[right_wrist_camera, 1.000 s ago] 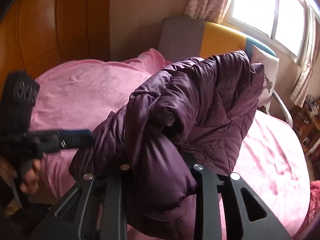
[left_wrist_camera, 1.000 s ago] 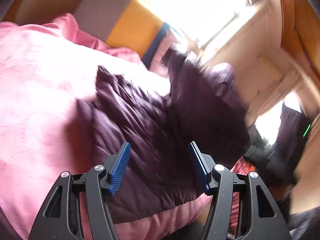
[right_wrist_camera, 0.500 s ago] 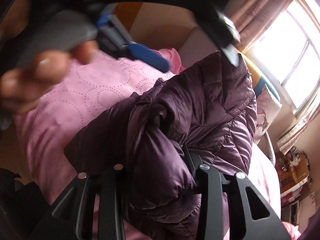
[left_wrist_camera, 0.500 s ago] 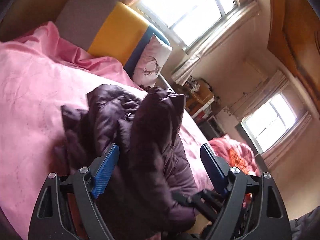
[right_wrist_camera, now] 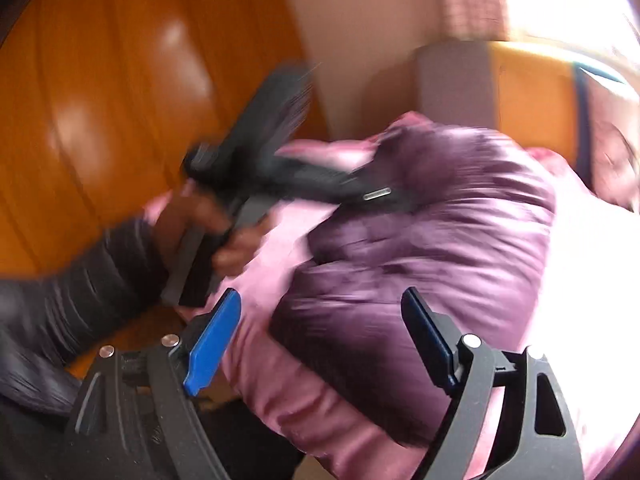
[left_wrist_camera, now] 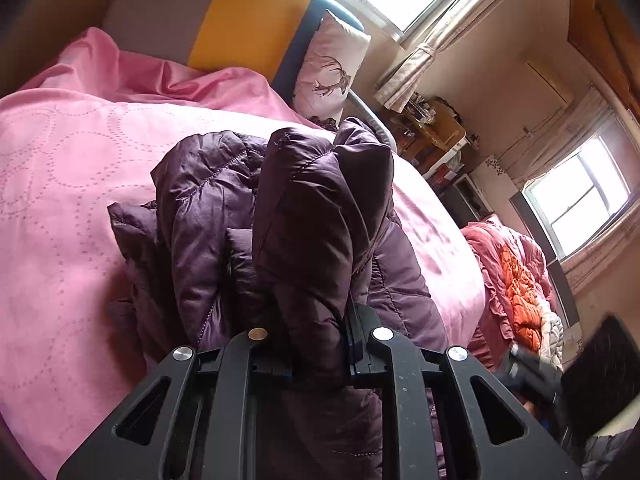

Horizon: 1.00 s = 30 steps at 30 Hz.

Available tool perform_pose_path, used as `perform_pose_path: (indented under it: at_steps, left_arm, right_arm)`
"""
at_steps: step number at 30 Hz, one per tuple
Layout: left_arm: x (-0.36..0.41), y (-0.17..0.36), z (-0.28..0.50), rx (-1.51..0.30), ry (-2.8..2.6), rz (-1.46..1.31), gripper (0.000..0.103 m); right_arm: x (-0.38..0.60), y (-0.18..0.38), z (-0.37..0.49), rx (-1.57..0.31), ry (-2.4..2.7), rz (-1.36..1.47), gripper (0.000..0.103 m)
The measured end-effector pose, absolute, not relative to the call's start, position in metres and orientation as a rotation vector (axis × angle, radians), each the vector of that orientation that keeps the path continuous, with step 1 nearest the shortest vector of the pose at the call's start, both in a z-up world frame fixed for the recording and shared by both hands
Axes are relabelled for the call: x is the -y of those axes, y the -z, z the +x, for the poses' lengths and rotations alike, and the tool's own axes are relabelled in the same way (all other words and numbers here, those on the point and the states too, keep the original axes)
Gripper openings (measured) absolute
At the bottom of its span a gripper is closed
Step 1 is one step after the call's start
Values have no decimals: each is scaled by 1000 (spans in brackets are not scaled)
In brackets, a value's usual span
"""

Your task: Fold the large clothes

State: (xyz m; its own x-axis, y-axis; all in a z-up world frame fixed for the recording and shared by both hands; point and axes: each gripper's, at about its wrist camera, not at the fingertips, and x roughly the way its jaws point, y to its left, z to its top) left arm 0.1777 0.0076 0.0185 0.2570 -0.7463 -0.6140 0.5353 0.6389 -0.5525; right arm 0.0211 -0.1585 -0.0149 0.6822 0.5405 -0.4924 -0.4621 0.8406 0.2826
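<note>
The left tool is closing on a thick fold of the purple padded jacket; the fabric is bunched between its jaws and hides the pads. That fold is held up, presumably so one part of the jacket can be carried over the rest, which lies in a heap on the pink bed cover.

The right tool is opening, its blue pads apart with nothing pressed between them, though jacket and cover lie beyond. It seems to have let go so that the grip passes to the other hand.

In the left wrist view, the gripped fold stands up from the tool and runs away from it toward the headboard and the pillow; this is judged the long axis of the bundle. The blurred right view does not settle it.
</note>
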Motion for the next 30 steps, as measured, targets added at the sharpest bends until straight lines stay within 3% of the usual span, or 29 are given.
perform_pose_path:
  at_steps: [1, 2, 11, 15, 20, 22, 24, 25, 30]
  left_arm:
    - [-9, -19, 177, -978, 882, -256, 17]
    - [-12, -20, 180, -979, 881, -261, 17]
    - [-46, -8, 184, -1075, 823, -384, 17]
    - [-75, 32, 199, -1213, 686, -514, 21]
    - [-66, 35, 191, -1167, 581, -387, 22]
    - [-62, 26, 185, -1128, 550, -338, 26]
    - [-56, 16, 176, -1064, 499, -235, 43]
    - [-54, 13, 172, -1037, 476, -198, 46]
    - [-60, 12, 165, -977, 455, -191, 46]
  right_arm:
    - [171, 18, 25, -603, -516, 147, 49]
    - [180, 23, 30, -615, -469, 141, 46]
    - [136, 72, 45, -692, -438, -64, 45]
    - [105, 98, 51, -683, -400, -173, 45]
    - [101, 106, 54, -690, -372, -278, 45]
    - [110, 95, 58, -730, -457, -245, 45]
    - [134, 78, 63, -764, -547, -157, 50]
    - [144, 67, 66, -756, -564, -120, 54]
    - [189, 19, 108, -643, -413, 47, 67]
